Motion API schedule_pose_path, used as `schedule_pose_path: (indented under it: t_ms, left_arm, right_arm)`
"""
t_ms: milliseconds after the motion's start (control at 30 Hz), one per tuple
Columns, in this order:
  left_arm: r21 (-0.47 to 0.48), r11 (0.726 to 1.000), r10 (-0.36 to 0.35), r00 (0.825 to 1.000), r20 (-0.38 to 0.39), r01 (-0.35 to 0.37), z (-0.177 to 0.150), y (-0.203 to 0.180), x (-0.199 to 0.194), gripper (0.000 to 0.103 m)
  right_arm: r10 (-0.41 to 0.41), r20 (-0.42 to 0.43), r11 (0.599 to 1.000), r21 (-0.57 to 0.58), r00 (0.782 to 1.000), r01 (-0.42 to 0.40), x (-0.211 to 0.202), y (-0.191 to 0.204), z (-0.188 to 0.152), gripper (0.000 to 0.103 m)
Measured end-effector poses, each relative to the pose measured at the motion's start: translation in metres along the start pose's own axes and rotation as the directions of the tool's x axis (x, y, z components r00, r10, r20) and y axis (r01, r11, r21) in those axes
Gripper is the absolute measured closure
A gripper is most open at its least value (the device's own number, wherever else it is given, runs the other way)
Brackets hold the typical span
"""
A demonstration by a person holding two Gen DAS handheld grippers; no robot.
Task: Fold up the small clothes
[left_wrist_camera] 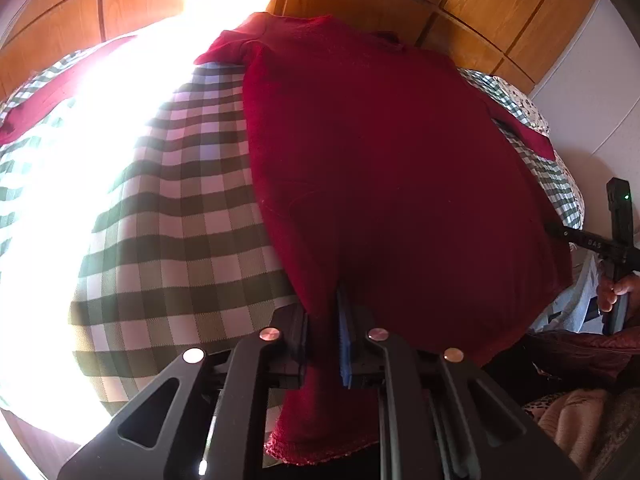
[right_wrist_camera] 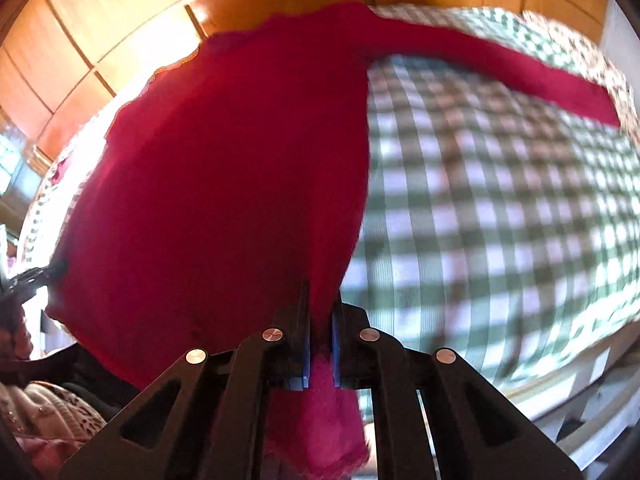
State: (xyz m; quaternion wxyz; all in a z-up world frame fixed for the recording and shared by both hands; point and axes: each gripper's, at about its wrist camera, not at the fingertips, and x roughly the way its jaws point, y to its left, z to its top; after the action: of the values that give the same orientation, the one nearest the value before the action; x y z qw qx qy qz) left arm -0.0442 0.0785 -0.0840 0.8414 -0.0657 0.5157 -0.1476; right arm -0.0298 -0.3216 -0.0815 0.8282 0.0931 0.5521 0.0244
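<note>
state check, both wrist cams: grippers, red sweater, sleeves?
left gripper: shut on the hem of the red sweater
right gripper: shut on the sweater's hem, at the other corner
red sweater: unfolded, body spread flat on the checked bedspread
right sleeve: stretched out sideways, not folded in
left sleeve: bunched near the shoulder

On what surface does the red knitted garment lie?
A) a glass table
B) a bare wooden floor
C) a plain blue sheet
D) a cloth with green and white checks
D: the red garment is spread on the green-and-white checked cloth, which shows beside it in both wrist views, with wooden panels behind.
</note>
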Motion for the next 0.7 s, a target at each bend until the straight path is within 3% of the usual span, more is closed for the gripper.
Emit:
schedule_pose_path:
  t_ms: [33, 100, 133, 167, 200, 300, 367, 500, 633, 700]
  left_arm:
    - [-0.004, 1.000, 0.011, 1.000, 0.011, -0.011, 0.002, -0.001, -0.003, 0.083]
    - [0.000, 0.999, 0.036, 0.998, 0.053, -0.036, 0.013, -0.004, -0.011, 0.064]
    - [0.006, 0.999, 0.048, 0.996, 0.077, -0.048, 0.017, -0.006, -0.011, 0.060]
    - [0.012, 0.998, 0.055, 0.993, 0.102, -0.056, 0.023, -0.008, -0.012, 0.059]
    - [0.018, 0.998, 0.052, 0.992, 0.119, -0.054, 0.031, -0.011, -0.012, 0.059]
    - [0.044, 0.996, 0.064, 0.984, 0.168, -0.072, 0.057, -0.025, -0.005, 0.056]
    - [0.059, 0.995, 0.064, 0.982, 0.178, -0.076, 0.072, -0.037, 0.007, 0.052]
    - [0.098, 0.991, 0.070, 0.985, 0.157, -0.086, 0.092, -0.060, 0.034, 0.050]
    - [0.136, 0.987, 0.070, 0.992, 0.109, -0.084, 0.101, -0.078, 0.053, 0.049]
    - [0.141, 0.986, 0.073, 0.994, 0.083, -0.085, 0.103, -0.083, 0.062, 0.048]
  right_arm:
    - [0.008, 0.006, 1.000, 0.013, 1.000, -0.008, 0.000, -0.001, 0.000, 0.096]
    - [0.039, 0.017, 0.998, 0.048, 0.999, -0.040, -0.002, -0.007, 0.001, 0.092]
    - [0.055, 0.023, 0.996, 0.067, 0.998, -0.057, -0.003, -0.012, 0.003, 0.080]
    - [0.048, 0.039, 0.995, 0.085, 0.998, -0.051, -0.005, -0.019, 0.007, 0.062]
    - [0.031, 0.067, 0.993, 0.114, 0.997, -0.038, -0.008, -0.027, 0.012, 0.056]
    - [-0.002, 0.153, 0.959, 0.281, 0.988, -0.042, -0.015, -0.074, 0.031, 0.054]
    - [-0.045, 0.203, 0.913, 0.406, 0.978, -0.042, -0.016, -0.114, 0.043, 0.054]
    - [-0.131, 0.278, 0.757, 0.648, 0.952, -0.085, -0.014, -0.199, 0.072, 0.054]
    - [-0.223, 0.304, 0.641, 0.762, 0.926, -0.096, -0.011, -0.254, 0.100, 0.057]
    - [-0.258, 0.299, 0.604, 0.792, 0.919, -0.088, -0.009, -0.272, 0.111, 0.057]
